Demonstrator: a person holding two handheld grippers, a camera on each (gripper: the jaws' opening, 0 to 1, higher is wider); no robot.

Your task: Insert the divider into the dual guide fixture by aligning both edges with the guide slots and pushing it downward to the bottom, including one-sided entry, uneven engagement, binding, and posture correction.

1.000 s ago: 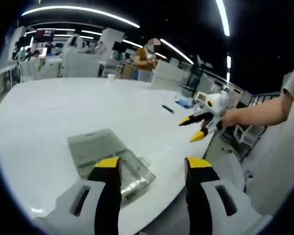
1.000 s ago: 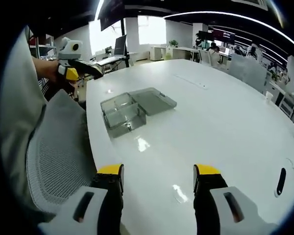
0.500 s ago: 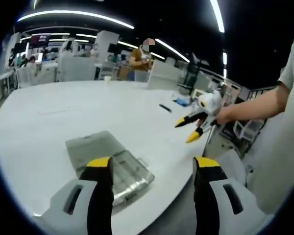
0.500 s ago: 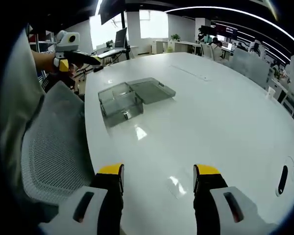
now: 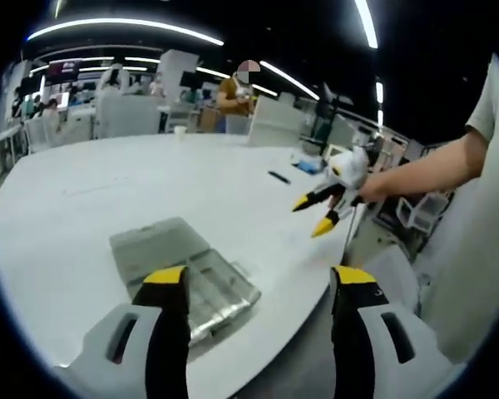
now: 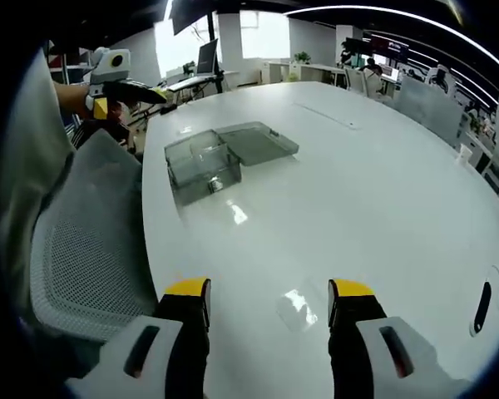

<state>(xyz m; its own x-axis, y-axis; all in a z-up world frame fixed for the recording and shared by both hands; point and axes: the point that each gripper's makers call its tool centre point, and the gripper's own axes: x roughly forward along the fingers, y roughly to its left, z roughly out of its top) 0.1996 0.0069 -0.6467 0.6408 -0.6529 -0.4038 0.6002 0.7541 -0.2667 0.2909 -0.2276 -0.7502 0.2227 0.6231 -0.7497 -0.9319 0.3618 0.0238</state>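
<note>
Since a second ago the right hand-held gripper (image 5: 318, 212) has drifted a little higher and leftward in the left gripper view, while the clear fixture box (image 5: 183, 274) has kept its place on the white desk (image 5: 108, 191). Reading that view from the left: the box lies near the desk's edge with its flat lid (image 5: 156, 245) opened out beside it, its near end passing behind the left hand-held gripper (image 5: 259, 287), whose yellow-tipped jaws stand apart with nothing between them; farther right a dark pen-like object (image 5: 279, 177) rests on the desk, and a person's forearm (image 5: 432, 170) holds the right hand-held gripper, its jaws spread and empty. In the right gripper view, left to right: a mesh chair back (image 6: 87, 241), the left hand-held gripper (image 6: 137, 90) held up above the desk's edge, and the box (image 6: 201, 166) with its lid (image 6: 258, 141). A divider cannot be made out.
</note>
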